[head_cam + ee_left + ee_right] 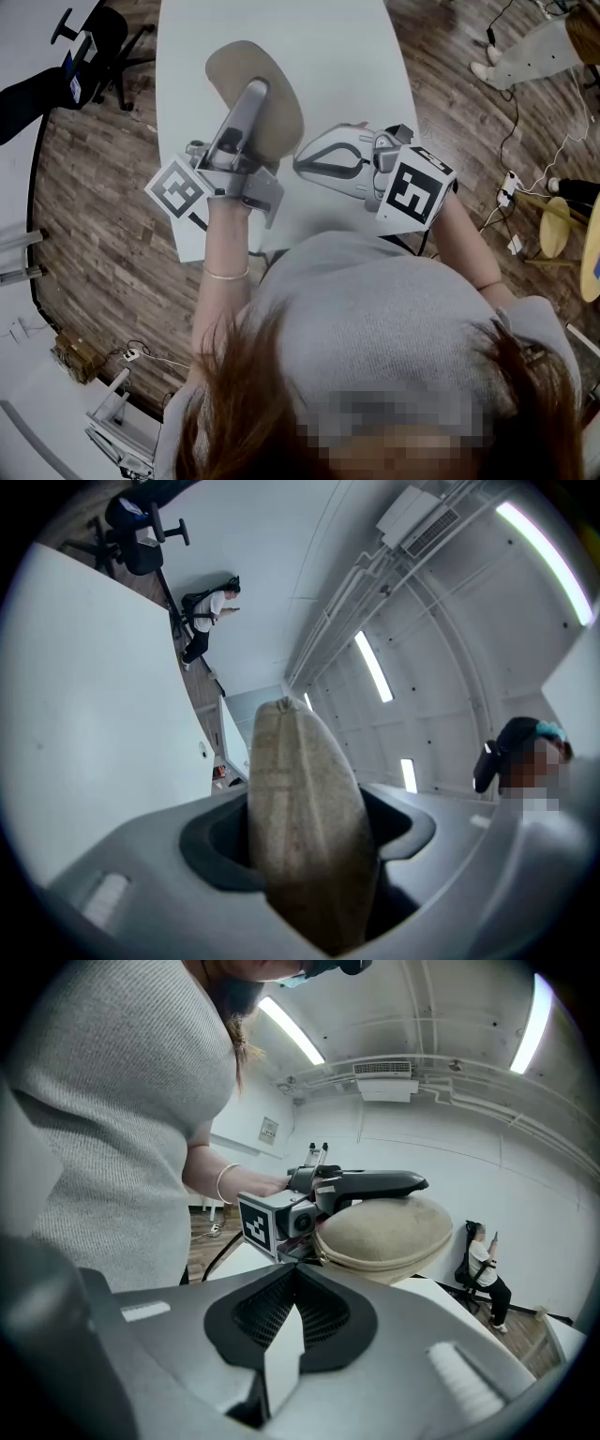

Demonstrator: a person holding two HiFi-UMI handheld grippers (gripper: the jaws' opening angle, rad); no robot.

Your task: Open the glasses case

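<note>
The beige, oval, zip-edged fabric glasses case (284,117) is clamped edge-on above the white table (361,56) by the left gripper (251,98), long axis along its jaws, while its zip seam is faced from just beside by the right gripper (300,166), nearer the seam, jaws pressed together on nothing.

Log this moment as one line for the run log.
left gripper: shut on glasses case, over table | right gripper: shut, empty, beside glasses case | glasses case: closed
</note>
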